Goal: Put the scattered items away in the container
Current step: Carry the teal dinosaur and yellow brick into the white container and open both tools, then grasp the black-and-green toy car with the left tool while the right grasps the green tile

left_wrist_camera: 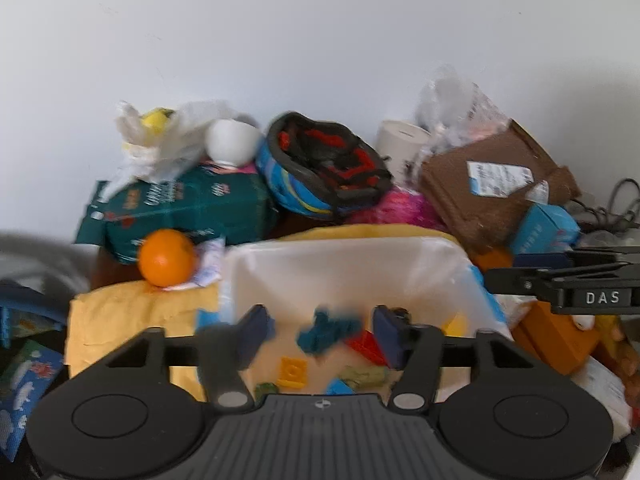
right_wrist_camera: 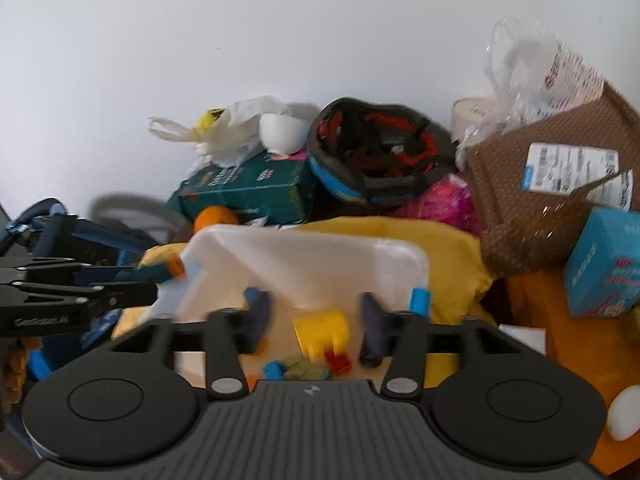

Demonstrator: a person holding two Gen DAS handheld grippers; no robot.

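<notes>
2 pairs of tongs hang over 1 translucent white container (left_wrist_camera: 348, 268), both spread wide and pinching nothing: the left tongs (left_wrist_camera: 318, 336) with a teal toy piece (left_wrist_camera: 328, 330) showing between the pads, the right tongs (right_wrist_camera: 316, 320) with a yellow block (right_wrist_camera: 322, 330) there, both pieces lying in the bin below. More small bricks lie just beneath the tongs on the container's floor: 1 flat yellow plate (left_wrist_camera: 293, 372), 1 red brick (right_wrist_camera: 338, 360), some blue and green bits, too blurred to count surely. The container's long axis runs across the view, its open mouth up. It sits on yellow cloth (left_wrist_camera: 132, 320) that covers the cluttered surface. Beyond the left tongs, 1 orange (left_wrist_camera: 166, 256) rests against 1 green package (left_wrist_camera: 192, 208). Farther back sit 1 black-and-red helmet (left_wrist_camera: 328, 164), 1 brown padded mailer (right_wrist_camera: 552, 184) and 1 white cup (left_wrist_camera: 232, 140). Behind everything stands a plain white wall (left_wrist_camera: 320, 40).
</notes>
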